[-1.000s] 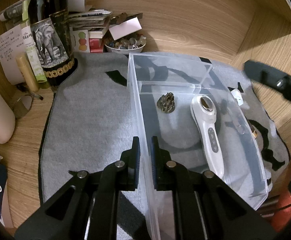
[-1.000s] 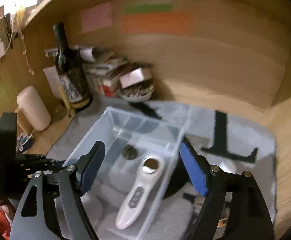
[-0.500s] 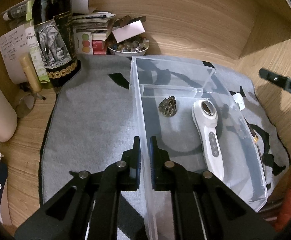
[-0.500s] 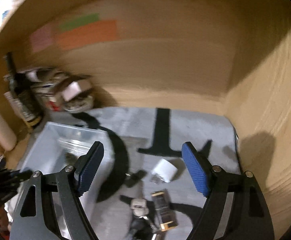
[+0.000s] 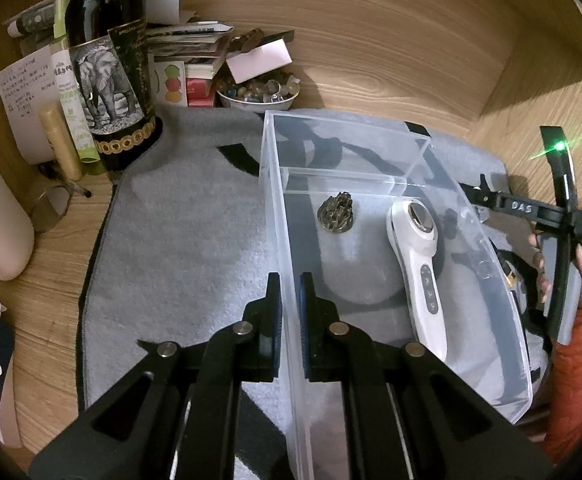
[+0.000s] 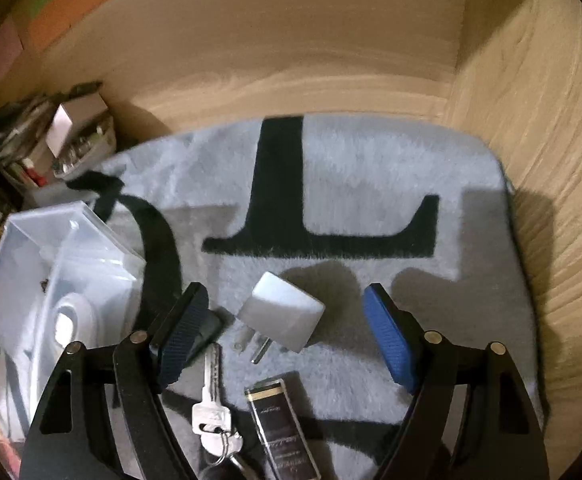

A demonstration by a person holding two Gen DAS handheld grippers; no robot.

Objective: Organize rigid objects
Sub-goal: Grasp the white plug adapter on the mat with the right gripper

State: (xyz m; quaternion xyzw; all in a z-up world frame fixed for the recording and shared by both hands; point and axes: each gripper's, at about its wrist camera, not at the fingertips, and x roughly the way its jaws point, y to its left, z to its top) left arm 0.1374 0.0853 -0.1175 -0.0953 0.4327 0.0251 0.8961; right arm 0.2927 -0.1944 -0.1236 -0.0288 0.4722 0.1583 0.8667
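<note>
Both views are fisheye, bending the wooden walls into curves and darkening to black at the corners. The left wrist view is sharp and warmly lit from above, with glare along the clear plastic bin and a green flare from a small light at the right edge. The right wrist view is dimmer and softly blurred; the white charger casts a shadow on the grey mat.

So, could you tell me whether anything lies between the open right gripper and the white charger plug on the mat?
Nothing visible does. The right gripper is open with the white charger plug lying between its fingers on the grey mat. A key and a dark lighter lie nearer the camera, beside the path.
</note>
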